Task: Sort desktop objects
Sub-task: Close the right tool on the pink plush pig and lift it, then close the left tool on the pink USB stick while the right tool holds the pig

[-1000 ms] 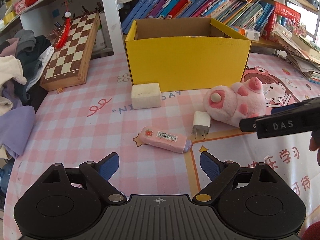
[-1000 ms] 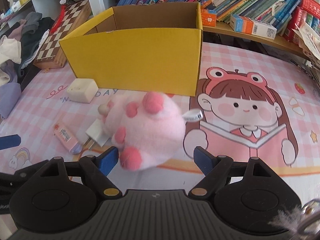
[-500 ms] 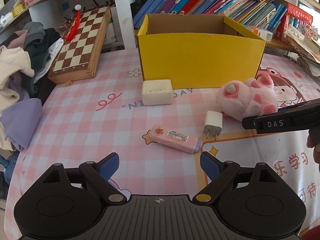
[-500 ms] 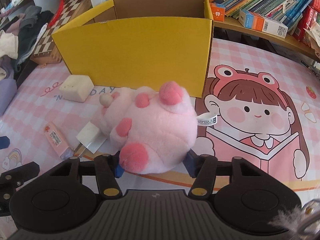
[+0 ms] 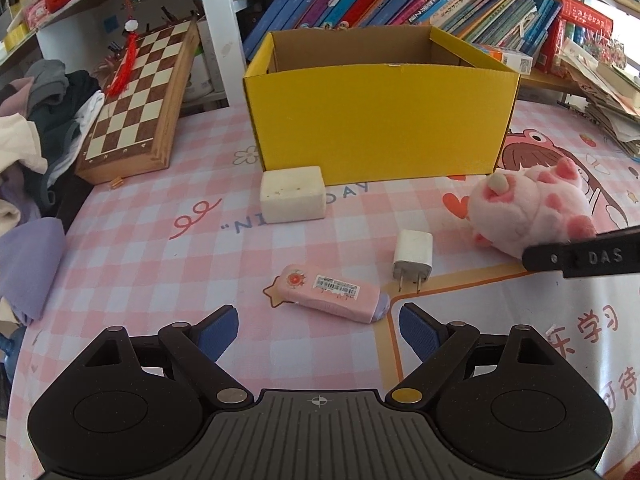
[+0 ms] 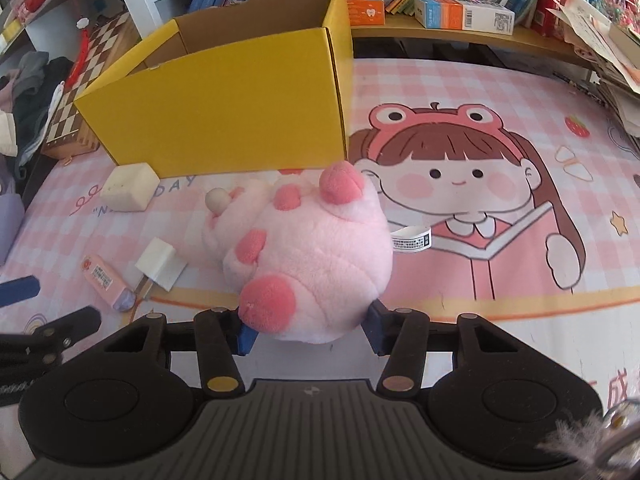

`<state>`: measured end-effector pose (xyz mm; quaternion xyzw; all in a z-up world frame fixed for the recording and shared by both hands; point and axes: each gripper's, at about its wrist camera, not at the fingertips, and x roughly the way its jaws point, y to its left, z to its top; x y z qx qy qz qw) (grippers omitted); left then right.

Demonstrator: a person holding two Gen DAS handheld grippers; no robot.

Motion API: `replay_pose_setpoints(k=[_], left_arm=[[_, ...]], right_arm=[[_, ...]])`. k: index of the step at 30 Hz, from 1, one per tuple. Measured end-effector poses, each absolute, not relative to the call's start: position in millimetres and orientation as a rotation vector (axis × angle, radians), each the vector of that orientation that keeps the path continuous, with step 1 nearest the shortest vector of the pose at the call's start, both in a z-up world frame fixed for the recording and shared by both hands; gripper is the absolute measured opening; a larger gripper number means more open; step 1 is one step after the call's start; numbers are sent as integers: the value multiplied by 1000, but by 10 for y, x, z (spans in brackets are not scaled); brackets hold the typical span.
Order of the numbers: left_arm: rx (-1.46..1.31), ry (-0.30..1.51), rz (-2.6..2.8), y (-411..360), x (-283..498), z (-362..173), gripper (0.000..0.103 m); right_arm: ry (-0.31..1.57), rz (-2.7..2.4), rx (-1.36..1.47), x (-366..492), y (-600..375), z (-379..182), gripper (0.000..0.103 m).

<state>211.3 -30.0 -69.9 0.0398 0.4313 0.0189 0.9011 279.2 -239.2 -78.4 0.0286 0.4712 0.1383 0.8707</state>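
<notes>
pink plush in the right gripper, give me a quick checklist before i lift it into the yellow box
1. Right gripper closed on the pink plush: ok, both pads press its sides.
2. Grip depth: cannot tell; only the near end of the plush sits between the pads.
3. Yellow box open on top: ok; the visible part of its inside shows nothing, its floor is hidden.
4. Path to the box: ok, the plush lies just in front of its front wall.
5. White charger free of the plush: cannot tell, they lie very close.
6. Left gripper out of the way: ok, open and apart from the plush.
</notes>
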Motion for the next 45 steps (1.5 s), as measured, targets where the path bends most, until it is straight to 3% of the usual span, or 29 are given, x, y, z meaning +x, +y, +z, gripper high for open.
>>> replay_pose_setpoints(k=[18, 23, 45], left_arm=[[55, 898, 69, -365, 2404, -901, 88], [10, 926, 79, -315, 2483, -961, 77], [-42, 924, 78, -149, 2064, -733, 74]], right_arm=[[950, 310, 11, 2668, -2443, -756, 49], [952, 316, 11, 2679, -2455, -765, 49], [939, 319, 0, 2642, -2423, -724, 48]])
